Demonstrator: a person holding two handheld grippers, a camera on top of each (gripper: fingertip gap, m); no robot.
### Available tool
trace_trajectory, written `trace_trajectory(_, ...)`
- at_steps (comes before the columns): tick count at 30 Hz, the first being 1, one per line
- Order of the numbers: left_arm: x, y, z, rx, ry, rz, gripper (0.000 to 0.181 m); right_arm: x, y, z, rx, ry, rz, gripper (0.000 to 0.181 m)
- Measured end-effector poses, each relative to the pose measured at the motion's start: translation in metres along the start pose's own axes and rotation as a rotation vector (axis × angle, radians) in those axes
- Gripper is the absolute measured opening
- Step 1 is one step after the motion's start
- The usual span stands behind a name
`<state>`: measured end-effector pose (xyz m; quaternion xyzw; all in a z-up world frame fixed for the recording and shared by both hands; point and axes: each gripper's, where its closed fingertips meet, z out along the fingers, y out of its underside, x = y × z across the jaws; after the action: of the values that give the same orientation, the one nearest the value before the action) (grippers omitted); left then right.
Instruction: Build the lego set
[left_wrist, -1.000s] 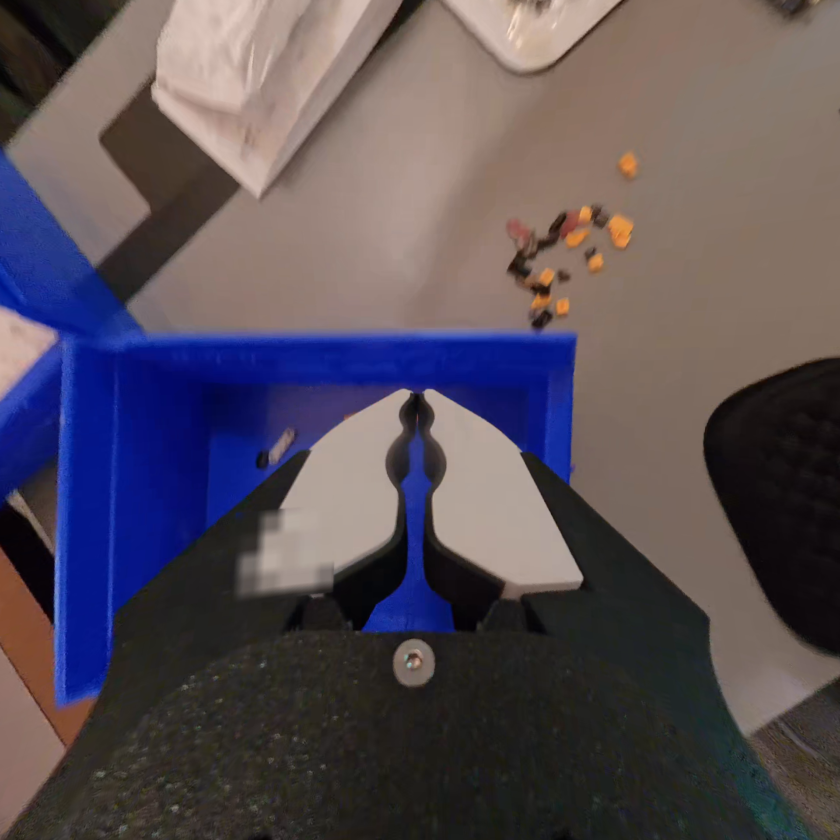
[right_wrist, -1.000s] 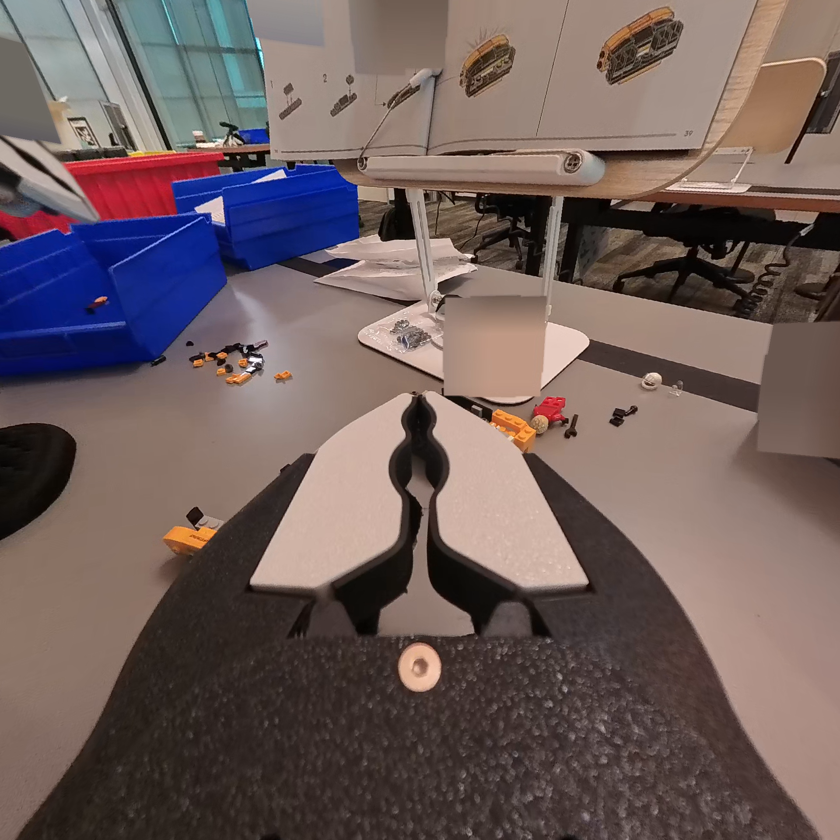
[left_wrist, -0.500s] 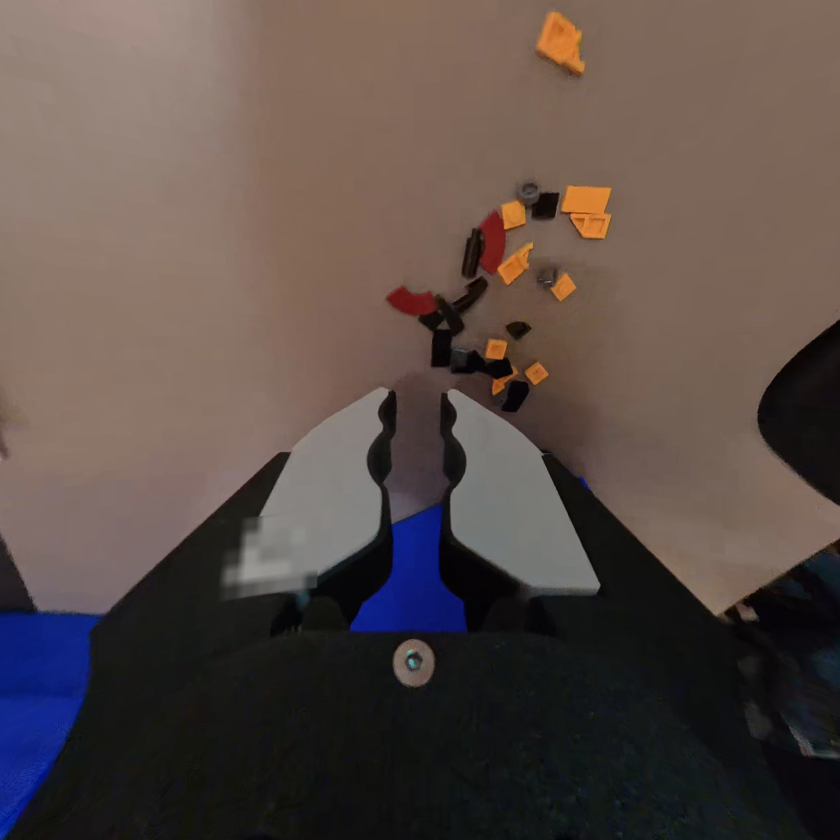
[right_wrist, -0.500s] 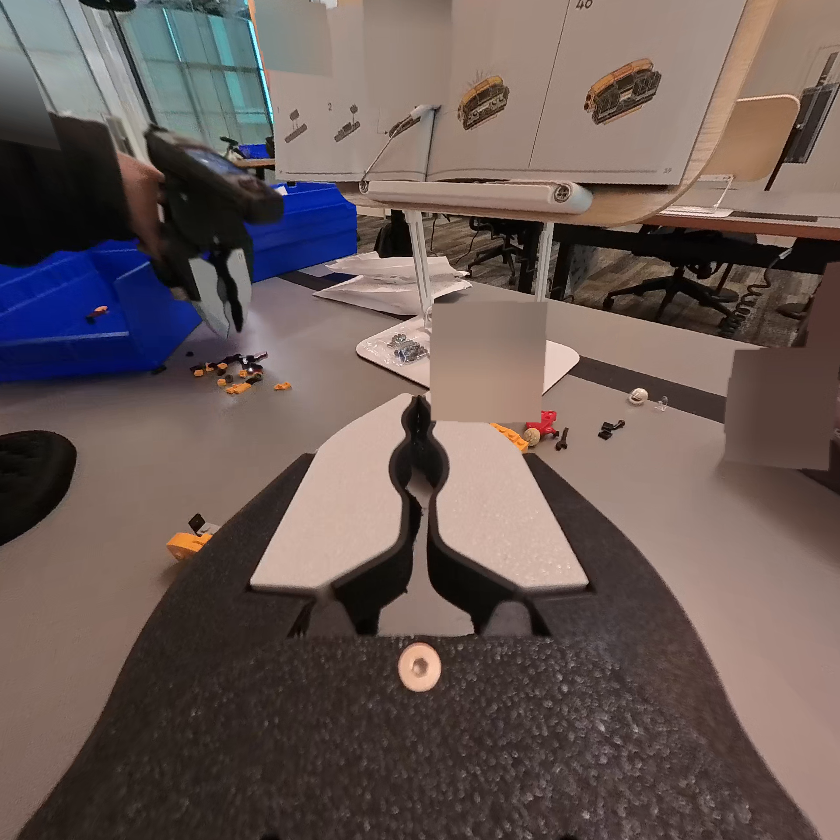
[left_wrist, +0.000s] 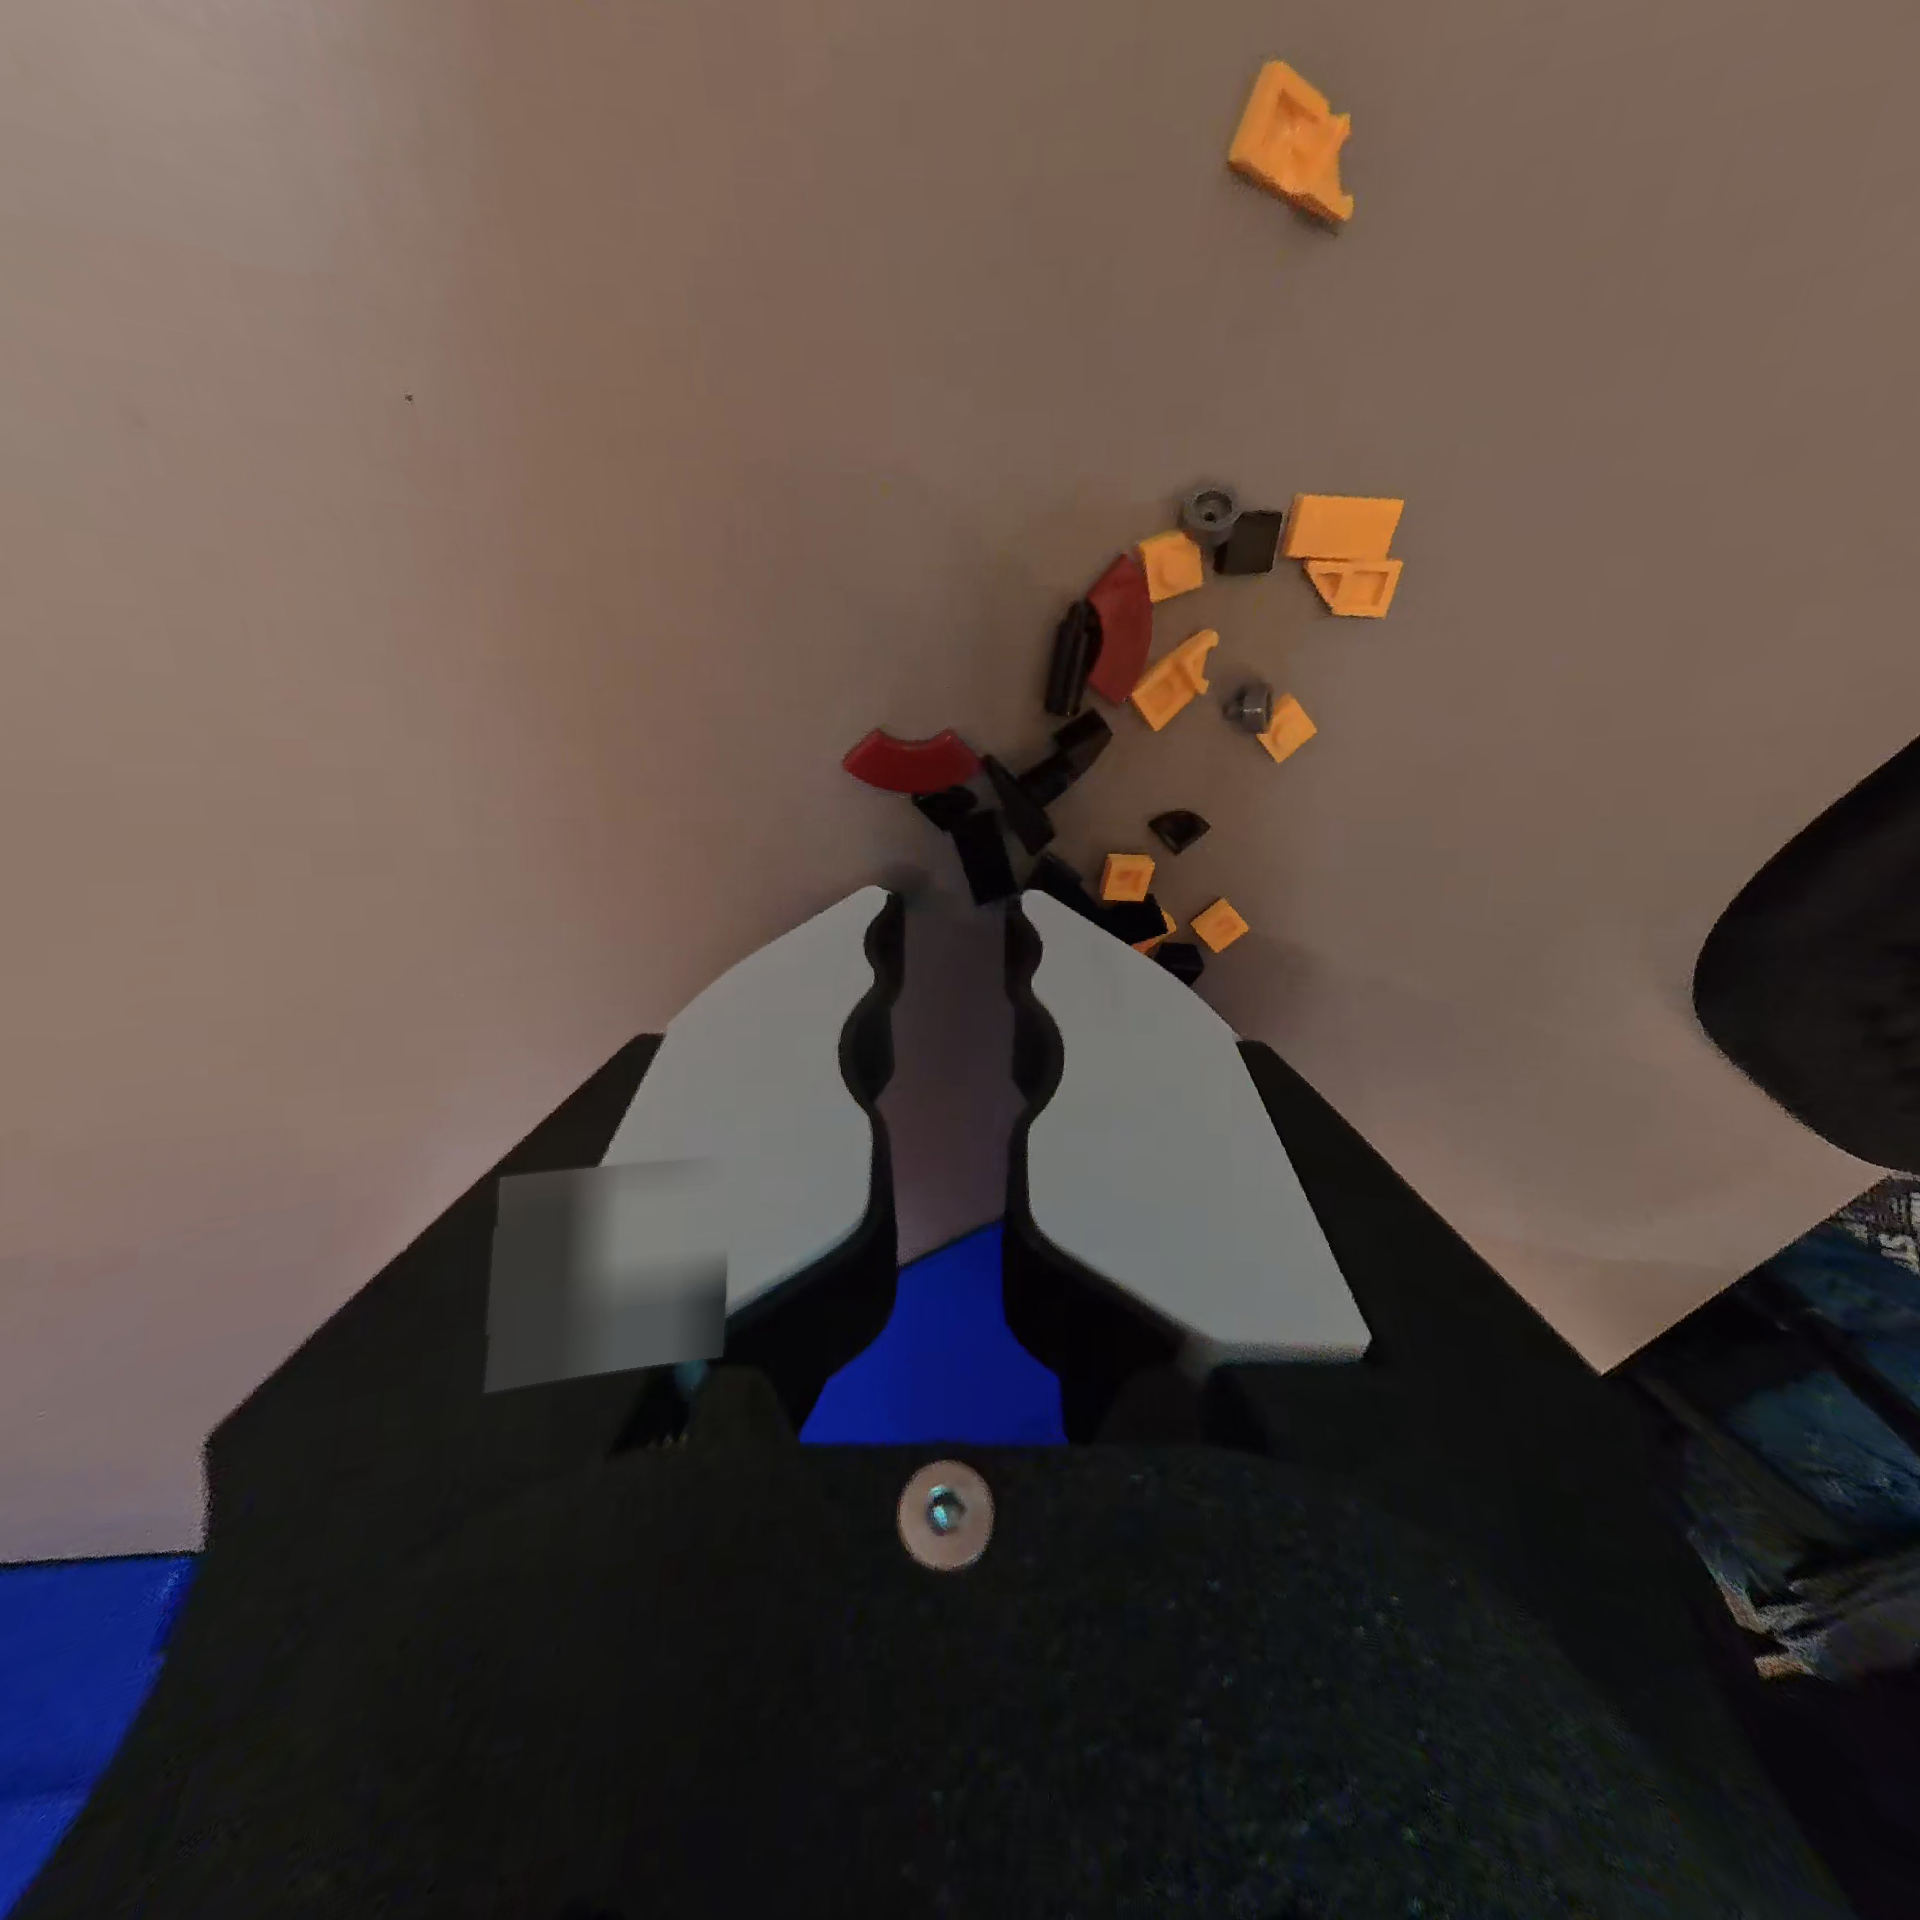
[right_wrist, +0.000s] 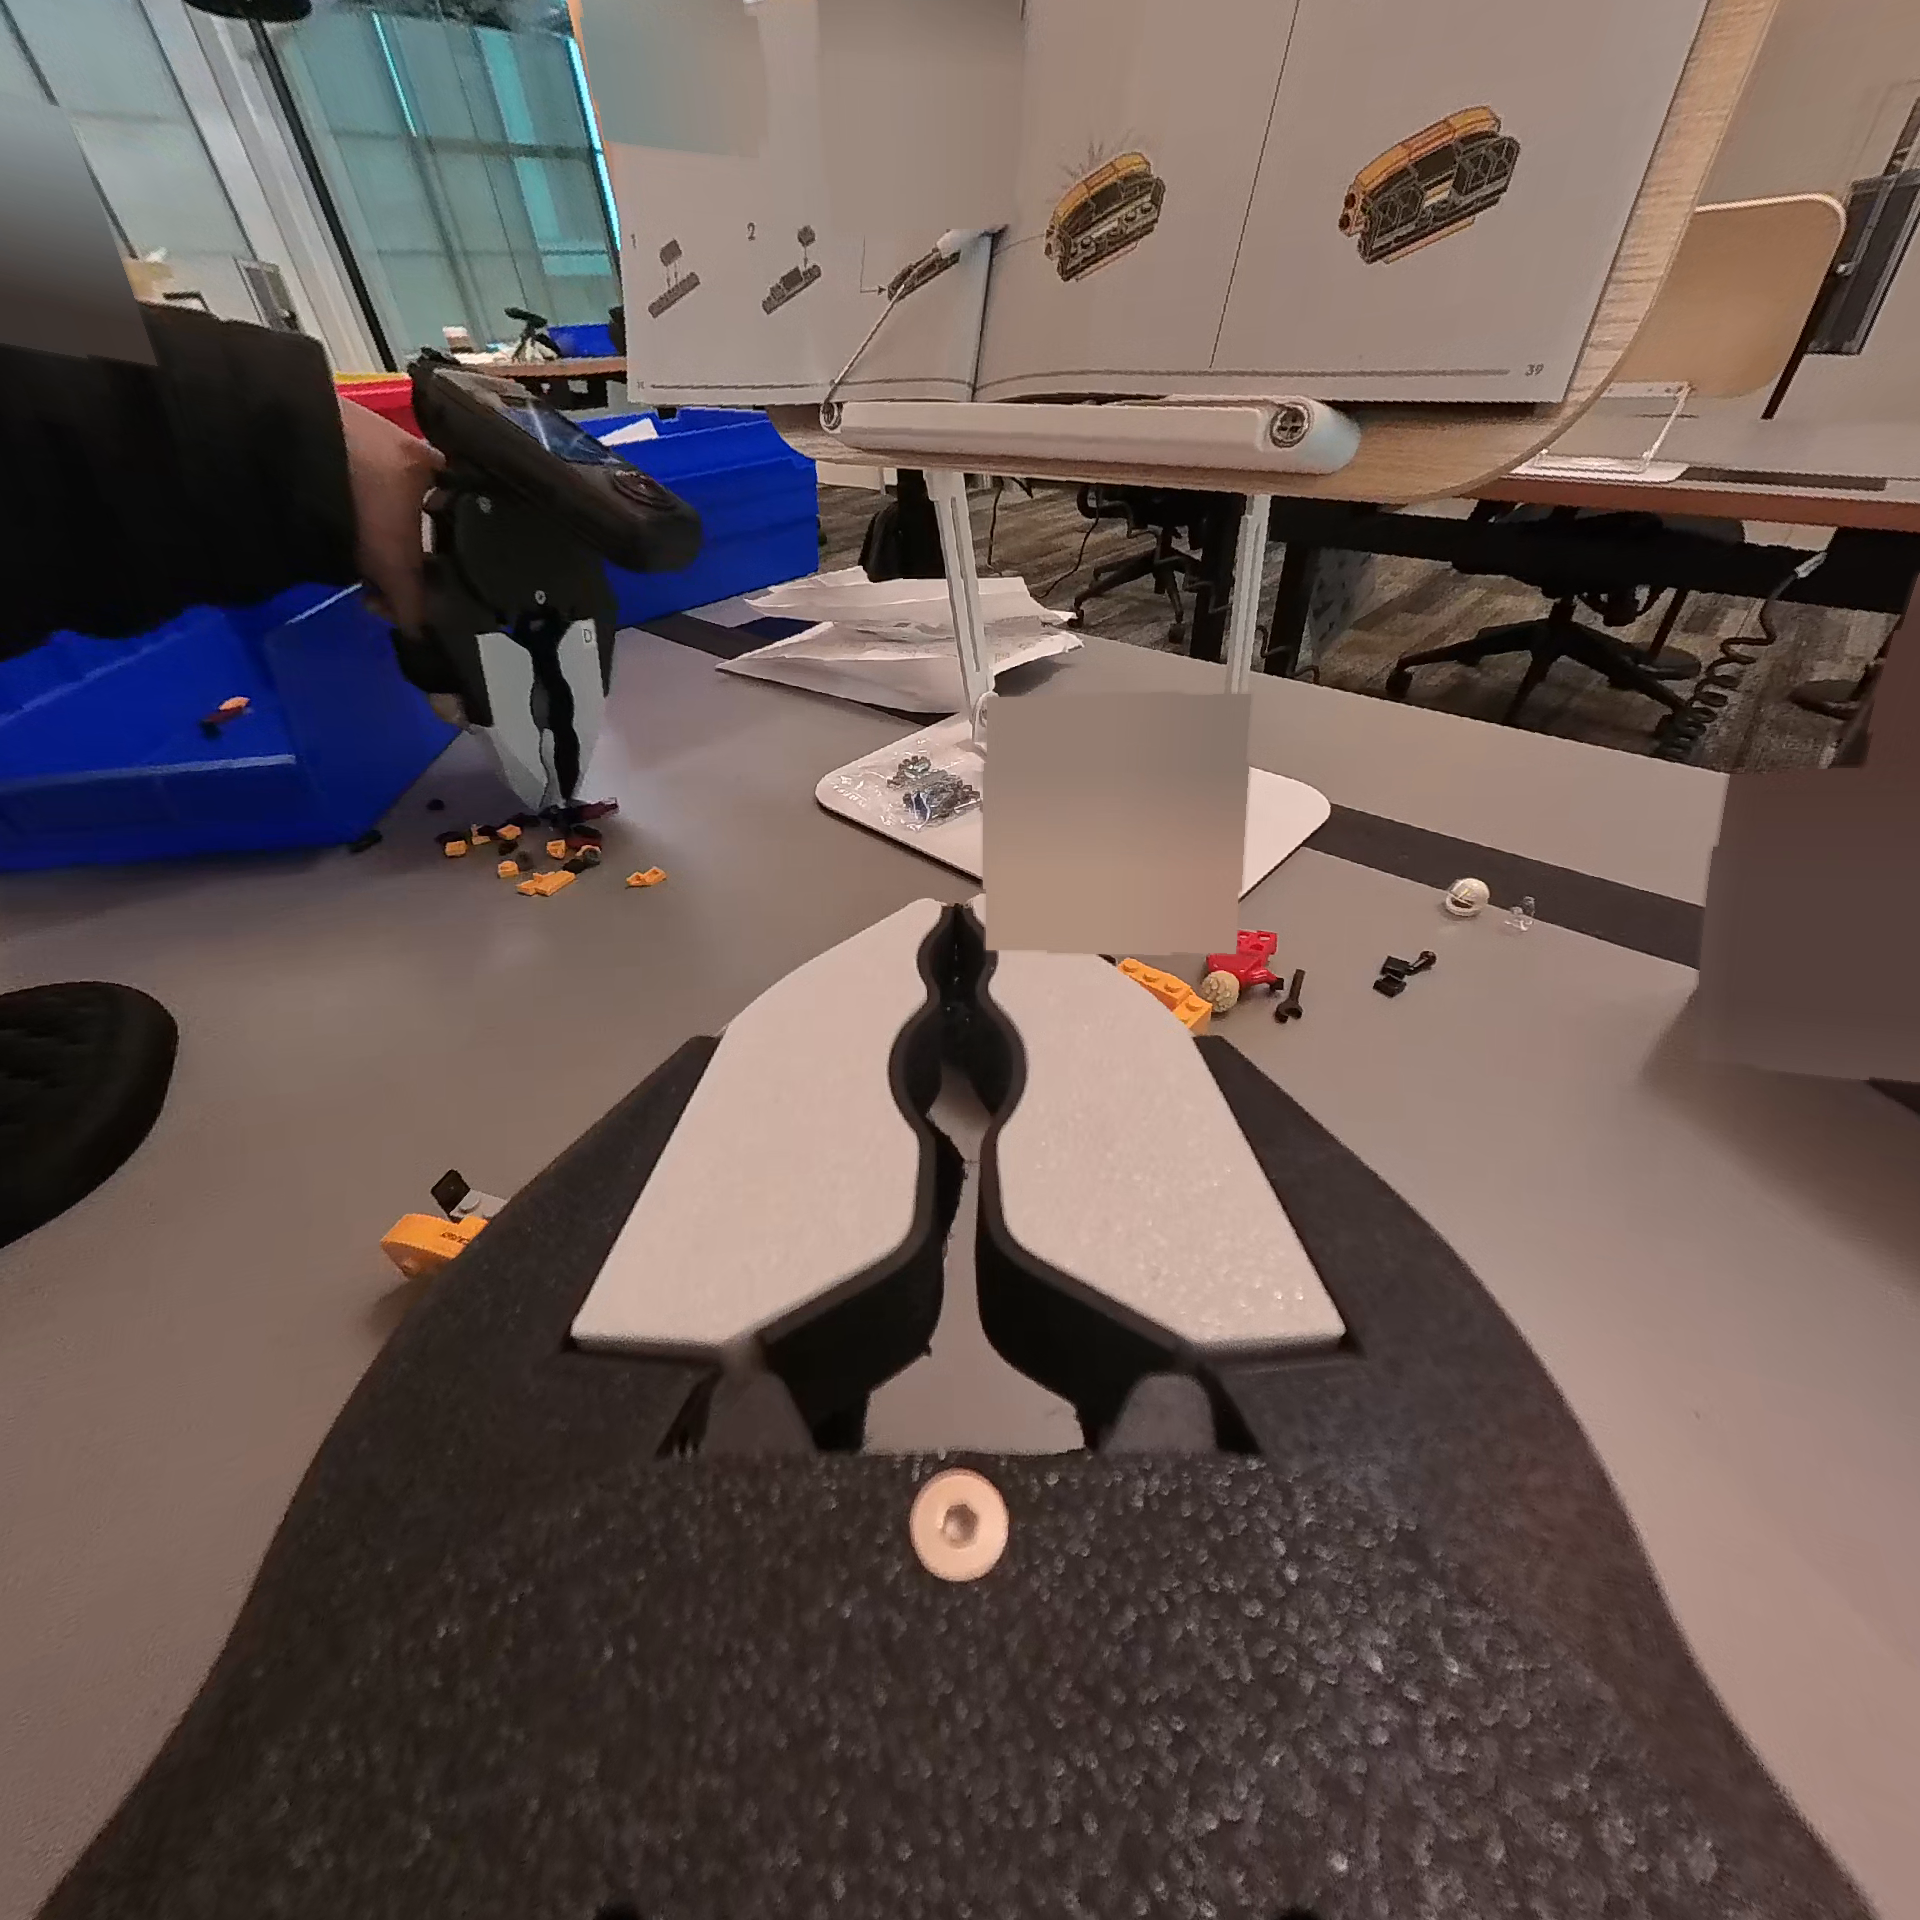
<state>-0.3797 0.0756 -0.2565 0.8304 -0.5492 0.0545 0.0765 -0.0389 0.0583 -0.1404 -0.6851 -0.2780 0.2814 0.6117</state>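
Observation:
A pile of small loose lego pieces (left_wrist: 1132, 727), orange, black and dark red, lies on the grey table. My left gripper (left_wrist: 951, 902) is open and empty, with its tips right at the near edge of the pile, by a black piece (left_wrist: 987, 864). A lone orange piece (left_wrist: 1294, 145) lies farther off. In the right wrist view the left gripper (right_wrist: 551, 792) points down onto the pile (right_wrist: 540, 847), held by a hand. My right gripper (right_wrist: 956, 916) is shut, low over the table, with nothing visible between its tips.
Blue bins (right_wrist: 156, 727) stand at the left. An instruction booklet (right_wrist: 1091, 208) sits on a stand whose white base (right_wrist: 1283, 821) carries a parts bag (right_wrist: 925, 779). Orange and red pieces (right_wrist: 1226, 977), an orange part (right_wrist: 426, 1236) and a black mat (right_wrist: 62, 1091) lie around. There is about 35 centimetres between the tips of the two grippers. To reach the lone orange piece (left_wrist: 1294, 145) in a straight line is about 10 centimetres for my left fingers, about 25 centimetres for my right. My right wrist view (right_wrist: 649, 875) looks at it from another angle.
My left gripper left the blue bin, opened, and came down to the pile of small pieces. The right gripper has stayed shut and almost still.

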Motion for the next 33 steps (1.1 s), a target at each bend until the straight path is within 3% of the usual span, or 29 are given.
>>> trace_trajectory(15, 0.0, -0.003, -0.005, 0.08, -0.03, -0.051, 0.008, 0.0, -0.001, -0.001, 0.005, -0.001, 0.003, 0.0)
trace_trajectory(17, 0.009, -0.012, -0.024, 0.203, -0.032, -0.048, 0.008, -0.001, -0.004, -0.002, 0.014, -0.003, 0.0, 0.0)
trace_trajectory(19, 0.033, -0.035, -0.053, 0.409, -0.014, 0.007, 0.007, -0.005, -0.006, -0.002, 0.024, -0.02, -0.009, 0.0)
trace_trajectory(22, 0.089, -0.079, -0.101, 0.764, 0.017, 0.124, 0.008, -0.029, -0.014, -0.001, 0.051, -0.134, -0.034, 0.0)
trace_trajectory(24, 0.134, -0.107, -0.125, 1.0, 0.05, 0.224, 0.008, -0.058, -0.021, -0.001, 0.051, -0.29, -0.041, 0.002)
trace_trajectory(28, 0.202, -0.149, -0.14, 1.331, 0.124, 0.348, 0.008, -0.113, -0.037, -0.007, 0.049, -0.576, 0.03, 0.01)
trace_trajectory(33, 0.238, -0.179, -0.136, 1.519, 0.174, 0.416, 0.007, -0.134, -0.051, -0.014, 0.046, -0.704, 0.143, 0.013)
